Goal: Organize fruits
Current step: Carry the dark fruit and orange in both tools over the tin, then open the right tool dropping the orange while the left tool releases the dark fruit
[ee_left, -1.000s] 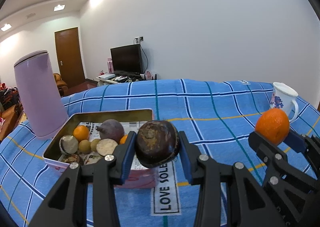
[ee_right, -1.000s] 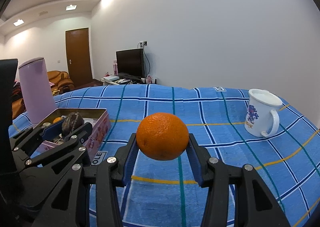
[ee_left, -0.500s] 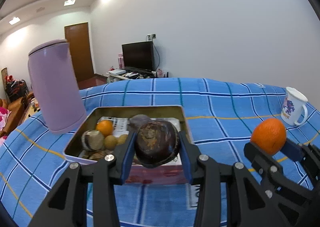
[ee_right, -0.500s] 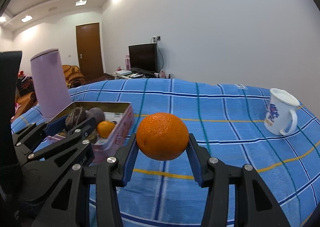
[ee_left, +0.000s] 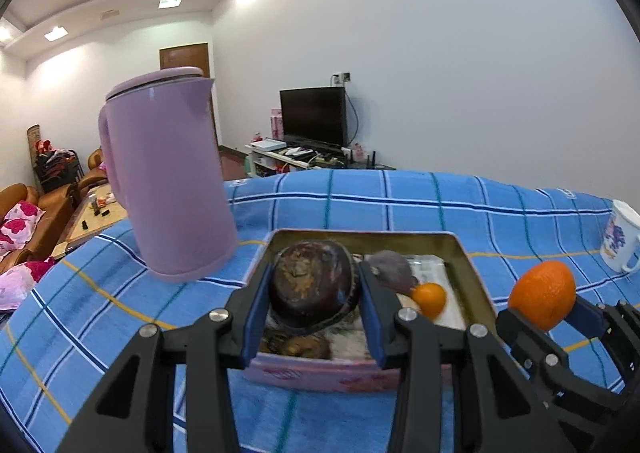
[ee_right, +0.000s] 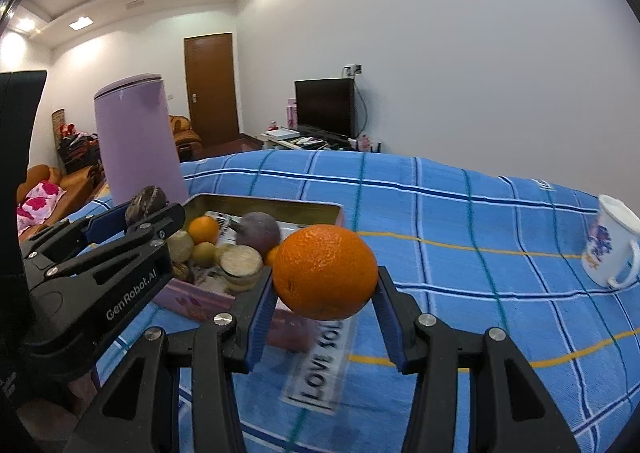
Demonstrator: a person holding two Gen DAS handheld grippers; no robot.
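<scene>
My left gripper is shut on a dark brown round fruit and holds it over the near left part of the open tin box. The box holds several fruits, among them a small orange and a purple one. My right gripper is shut on a large orange, held above the cloth just right of the box. The right gripper with its orange also shows in the left wrist view, and the left gripper in the right wrist view.
A tall lilac jug stands just left of the box on the blue checked cloth. A white floral mug stands at the far right. A "LOVE SOLE" label lies on the cloth by the box.
Both grippers have moved left and forward toward the box with their fruits. The dark fruit now hangs over the box; the orange is close to the box's right side.
</scene>
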